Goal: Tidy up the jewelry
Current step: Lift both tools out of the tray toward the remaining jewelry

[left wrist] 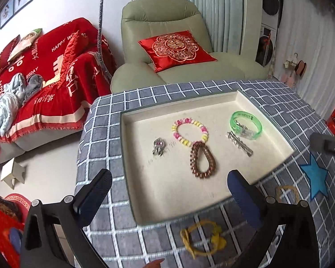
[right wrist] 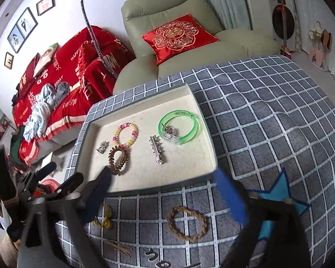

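Observation:
A cream-lined tray (left wrist: 265, 120) (right wrist: 203, 156) sits on the checked cloth. Inside it lie a pink-and-yellow bead bracelet (left wrist: 189, 131) (right wrist: 126, 134), a brown coil hair tie (left wrist: 202, 159) (right wrist: 118, 158), a silver brooch (left wrist: 159, 147) (right wrist: 102, 147), a silver hair clip (left wrist: 240, 144) (right wrist: 156, 150) and a green bangle (left wrist: 245, 125) (right wrist: 179, 127) with a small charm in it. My left gripper (left wrist: 169, 192) hovers open over the tray's near edge, nothing between its fingers. My right gripper (right wrist: 165, 192) is open too, above the cloth in front of the tray. A yellow cord bracelet (left wrist: 202, 237) (right wrist: 103, 217) and a brown braided bracelet (right wrist: 186, 224) lie on the cloth.
A blue felt star (left wrist: 316, 176) (right wrist: 279, 192) lies on the cloth at the right. Thin brown sticks (right wrist: 120, 248) rest near the front edge. A green armchair (left wrist: 178, 51) with a red cushion stands behind the table, a red-covered sofa (left wrist: 44, 84) to the left.

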`<state>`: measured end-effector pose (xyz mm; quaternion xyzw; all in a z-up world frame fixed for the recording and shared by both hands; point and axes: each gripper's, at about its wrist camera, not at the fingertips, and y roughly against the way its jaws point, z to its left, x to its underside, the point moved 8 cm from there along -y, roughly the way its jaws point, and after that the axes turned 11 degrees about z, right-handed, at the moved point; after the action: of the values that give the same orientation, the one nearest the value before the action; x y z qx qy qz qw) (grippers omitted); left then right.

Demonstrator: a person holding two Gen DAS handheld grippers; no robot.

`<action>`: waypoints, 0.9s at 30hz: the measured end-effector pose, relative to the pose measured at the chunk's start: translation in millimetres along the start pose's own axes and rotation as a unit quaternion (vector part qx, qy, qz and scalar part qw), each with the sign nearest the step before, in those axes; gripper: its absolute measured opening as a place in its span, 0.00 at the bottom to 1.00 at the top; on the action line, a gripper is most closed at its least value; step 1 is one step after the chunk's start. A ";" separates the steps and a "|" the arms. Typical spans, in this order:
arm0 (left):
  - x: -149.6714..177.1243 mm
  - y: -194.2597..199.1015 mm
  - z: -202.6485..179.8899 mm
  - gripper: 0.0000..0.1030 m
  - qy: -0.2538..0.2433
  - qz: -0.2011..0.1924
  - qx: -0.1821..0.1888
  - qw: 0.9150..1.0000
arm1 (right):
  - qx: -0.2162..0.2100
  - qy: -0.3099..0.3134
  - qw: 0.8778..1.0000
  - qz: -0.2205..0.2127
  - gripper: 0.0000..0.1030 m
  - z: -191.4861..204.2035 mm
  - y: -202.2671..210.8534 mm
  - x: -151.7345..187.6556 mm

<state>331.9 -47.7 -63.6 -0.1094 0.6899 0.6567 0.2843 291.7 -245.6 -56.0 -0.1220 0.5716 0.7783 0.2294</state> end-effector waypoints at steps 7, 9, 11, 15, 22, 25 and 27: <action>29.4 12.4 -3.9 1.00 0.010 0.015 0.000 1.000 | -0.007 -0.006 1.000 0.012 1.00 -7.2 9.6 19.3; 37.6 11.8 -4.1 1.00 0.015 0.022 0.002 1.000 | -0.001 -0.008 1.000 0.026 1.00 -10.2 8.8 27.2; 46.0 8.9 -3.9 1.00 0.018 0.034 0.005 0.999 | 0.003 -0.007 0.999 0.032 1.00 -13.3 8.1 33.4; 64.4 -0.3 -3.7 1.00 0.026 0.063 0.020 0.997 | 0.013 -0.003 0.999 0.047 1.00 -21.1 4.7 49.1; 91.4 -14.1 -2.9 1.00 0.053 0.097 0.031 0.993 | 0.043 0.003 0.996 0.073 1.00 -37.3 -4.7 76.1; 94.6 -19.1 -5.8 1.00 0.054 0.101 0.030 0.993 | 0.060 0.008 0.995 0.079 1.00 -43.7 -5.2 84.5; 95.7 -22.0 -7.1 1.00 0.054 0.104 0.031 0.993 | 0.070 0.012 0.994 0.083 1.00 -47.1 -6.2 88.2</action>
<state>263.7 -35.8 -133.6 -0.0634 0.7316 0.6545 0.1800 215.1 -269.4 -116.0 -0.0671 0.6357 0.7511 0.1652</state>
